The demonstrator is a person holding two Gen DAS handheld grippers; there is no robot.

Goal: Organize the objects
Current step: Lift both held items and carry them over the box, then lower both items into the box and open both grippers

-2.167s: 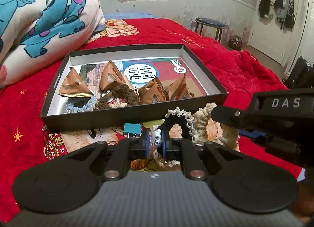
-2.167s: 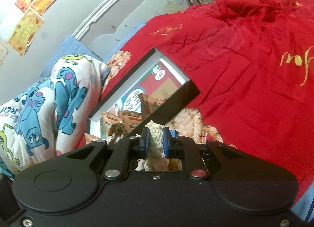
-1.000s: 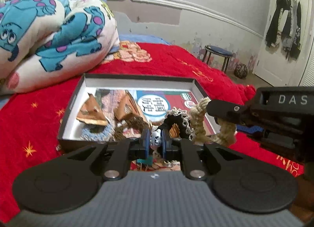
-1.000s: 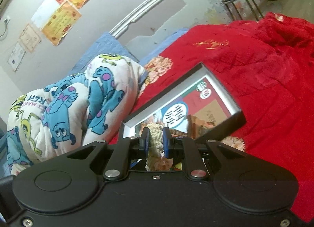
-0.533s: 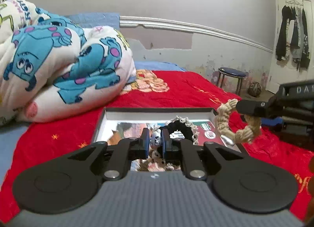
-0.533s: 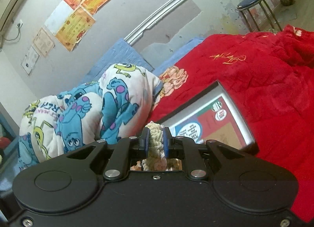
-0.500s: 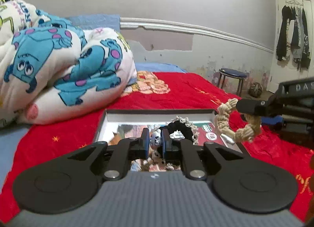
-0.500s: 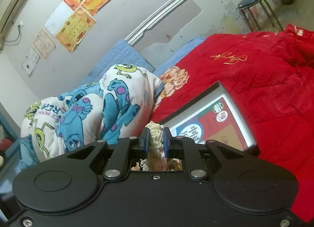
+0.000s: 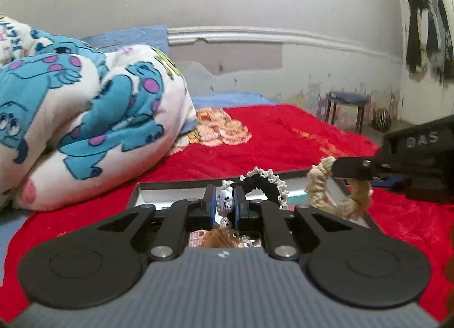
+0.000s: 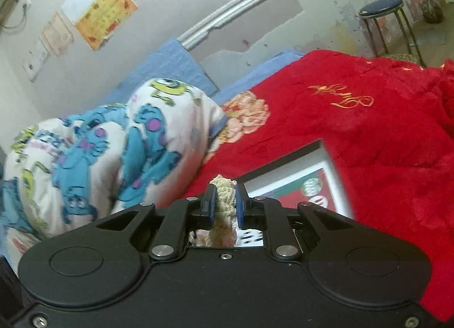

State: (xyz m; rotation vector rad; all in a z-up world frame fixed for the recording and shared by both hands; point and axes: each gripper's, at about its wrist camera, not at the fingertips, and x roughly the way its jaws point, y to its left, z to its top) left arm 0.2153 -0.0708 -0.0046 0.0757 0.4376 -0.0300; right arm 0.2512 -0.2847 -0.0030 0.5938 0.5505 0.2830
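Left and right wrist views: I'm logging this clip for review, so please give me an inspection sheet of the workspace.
Surface: red blanket over a bed.
Job's things: black scrunchie with white lace trim and a beige scrunchie, both held above the box; its contents are mostly hidden.
Clutter: cartoon-print quilt bunched beside the box.
Grippers: left gripper shut on the black scrunchie; right gripper shut on the beige scrunchie.
Cables: nothing seen.
Surroundings: peeling wall with posters, stool, clothes hanging on a door.
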